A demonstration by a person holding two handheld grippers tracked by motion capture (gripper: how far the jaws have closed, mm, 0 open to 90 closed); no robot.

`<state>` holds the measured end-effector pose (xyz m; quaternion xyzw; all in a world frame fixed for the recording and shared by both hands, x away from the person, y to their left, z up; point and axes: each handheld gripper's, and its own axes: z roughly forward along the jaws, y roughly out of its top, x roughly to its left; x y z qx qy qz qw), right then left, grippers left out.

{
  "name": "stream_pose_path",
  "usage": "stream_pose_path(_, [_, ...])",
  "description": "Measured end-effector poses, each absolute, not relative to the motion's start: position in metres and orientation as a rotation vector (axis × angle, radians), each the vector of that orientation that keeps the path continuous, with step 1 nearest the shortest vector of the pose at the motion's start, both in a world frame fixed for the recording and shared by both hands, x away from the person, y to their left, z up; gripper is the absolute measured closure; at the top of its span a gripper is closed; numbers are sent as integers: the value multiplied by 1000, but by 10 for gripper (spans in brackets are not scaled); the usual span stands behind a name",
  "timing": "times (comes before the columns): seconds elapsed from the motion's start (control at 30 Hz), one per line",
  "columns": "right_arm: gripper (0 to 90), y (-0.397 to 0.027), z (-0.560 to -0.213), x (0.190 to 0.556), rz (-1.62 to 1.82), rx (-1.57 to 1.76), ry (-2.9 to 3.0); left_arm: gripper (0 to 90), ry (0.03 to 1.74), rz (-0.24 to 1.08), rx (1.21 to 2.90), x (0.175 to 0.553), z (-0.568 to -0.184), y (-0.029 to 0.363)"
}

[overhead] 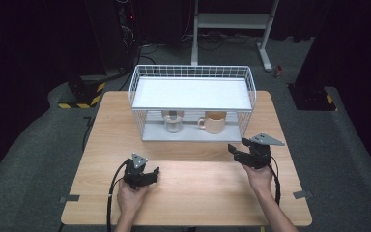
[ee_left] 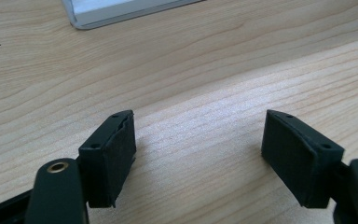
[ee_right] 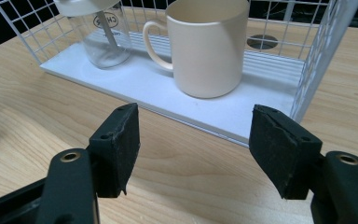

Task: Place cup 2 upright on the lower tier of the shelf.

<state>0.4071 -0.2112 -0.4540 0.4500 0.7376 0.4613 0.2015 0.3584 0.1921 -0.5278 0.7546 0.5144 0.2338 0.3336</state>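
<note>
Left hand-held gripper (overhead: 145, 175) low over the tabletop (overhead: 193, 183) at 7 o'clock, jaws spread, nothing between them. Right hand-held gripper (ee_right: 193, 140) at 4 o'clock, jaws also spread and empty, aimed at the cream mug (ee_right: 207, 46) straight ahead at 12.

Risks, as I read it:
- The wire rack (overhead: 192, 72) has mesh close at 2 o'clock of the mug; the right-side pad (ee_right: 279, 149) could snag it going in.
- The handle sticks out toward the clear jar (ee_right: 103, 39); a wide approach could knock it.
- Upper shelf (overhead: 192, 93) limits lift height, so slide the mug out before lifting.

Mug: upright, glossy, smooth-walled, looks empty, on the rack's lower tray (ee_right: 158, 91), right of the jar.
</note>
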Motion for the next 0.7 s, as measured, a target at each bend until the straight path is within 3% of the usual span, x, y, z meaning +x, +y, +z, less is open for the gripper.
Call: stream_pose_path(0.7, [337, -234, -461, 383, 1318, 1287, 2018, 266, 1342, 611, 1971, 358, -528, 192])
